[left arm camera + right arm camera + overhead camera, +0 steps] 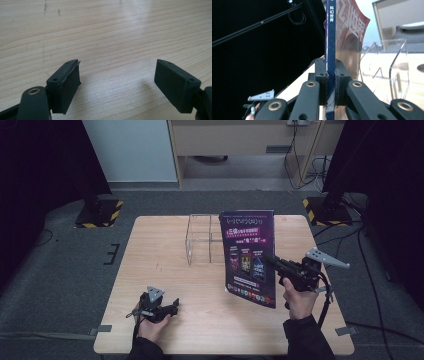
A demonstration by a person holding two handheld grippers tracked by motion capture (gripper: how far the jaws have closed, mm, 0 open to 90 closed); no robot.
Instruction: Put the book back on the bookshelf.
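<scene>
Magazine [249,255]: glossy purple cover, blue spine, held upright above desk [165,265], beside clear acrylic rack [202,239].
Right tool [270,261]: clamped on magazine spine.
Left tool [173,307]: spread wide, empty, resting low.
Room: grey carpet, black stands.

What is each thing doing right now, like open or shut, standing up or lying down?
magazine: upright, clamped by its spine.
right gripper: shut on the magazine.
left gripper: open, holding nothing, low over the table.
clear rack: standing on the table, nothing in it, behind the magazine.
table: holds the rack.
</scene>
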